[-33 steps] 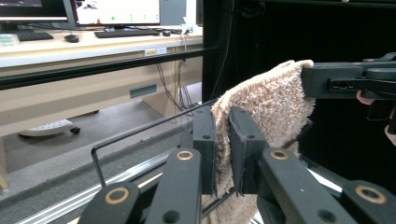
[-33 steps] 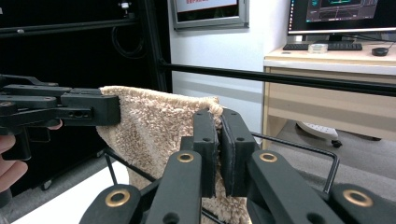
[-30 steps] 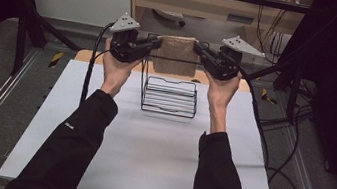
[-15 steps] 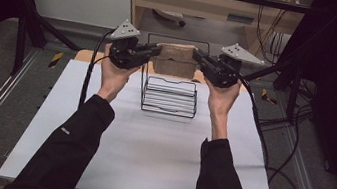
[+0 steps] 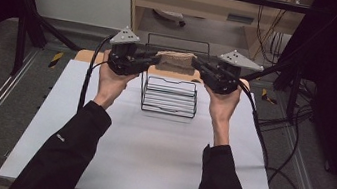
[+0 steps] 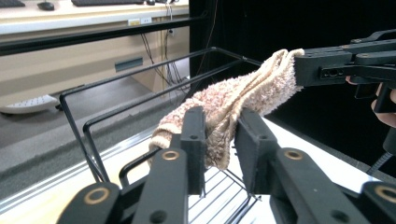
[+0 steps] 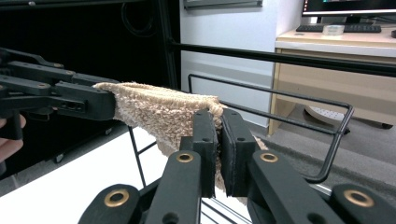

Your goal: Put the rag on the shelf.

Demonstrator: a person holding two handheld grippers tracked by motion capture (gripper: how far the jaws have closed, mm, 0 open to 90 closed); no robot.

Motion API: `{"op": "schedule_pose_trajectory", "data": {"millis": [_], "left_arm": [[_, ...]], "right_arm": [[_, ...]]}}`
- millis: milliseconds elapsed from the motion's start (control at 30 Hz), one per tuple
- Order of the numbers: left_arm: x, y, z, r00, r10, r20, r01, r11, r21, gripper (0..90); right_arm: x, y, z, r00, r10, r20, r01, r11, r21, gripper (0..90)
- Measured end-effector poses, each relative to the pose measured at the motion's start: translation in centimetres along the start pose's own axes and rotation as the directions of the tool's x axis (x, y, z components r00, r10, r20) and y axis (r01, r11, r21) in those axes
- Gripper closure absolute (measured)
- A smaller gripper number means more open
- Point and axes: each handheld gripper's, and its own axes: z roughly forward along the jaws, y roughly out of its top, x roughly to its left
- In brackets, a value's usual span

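On the left, the left tongs (image 5: 154,60) stood at one end of the cloth (image 5: 175,61), above the back of the wire rack (image 5: 170,95) on the white bench (image 5: 147,157). Their jaws had just been opening, and in the left gripper view the cloth (image 6: 233,112) hung between them, touching one pad, with a gap to the other, so this grip looked released. In the middle, the cloth stretched between both tongs, close over the top bar of the rack (image 6: 140,88). On the right, the right tongs (image 5: 196,64) held the other end, and the right gripper view showed their jaws pressed narrow on the cloth (image 7: 163,112). The work seemed to be hanging the cloth over the rack. To do it well, the person should probably lower it until its middle rested on the bar, and pull the left tongs away straight, so no pad dragged the fabric off.
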Motion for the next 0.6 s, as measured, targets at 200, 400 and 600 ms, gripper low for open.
{"op": "schedule_pose_trajectory", "data": {"millis": [200,400,600], "left_arm": [[0.1,1.0,-1.4,0.9994,-0.035,-0.005,0.035,0.9992,-0.021,60.6],[0.5,2.4,-1.3,0.9963,-0.067,-0.054,0.066,0.9976,-0.018,65.2],[0.7,3.2,0.9,0.9938,-0.099,-0.051,0.100,0.9950,0.010,77.1]], "right_arm": [[0.0,-0.2,-0.1,1.0000,-0.003,0.000,0.003,1.000,0.010,85.5],[0.0,-0.3,-0.1,0.9999,-0.011,-0.002,0.011,1.000,0.020,85.5],[0.0,-0.5,-0.2,0.9998,-0.017,-0.008,0.017,1.000,0.020,85.5]]}}
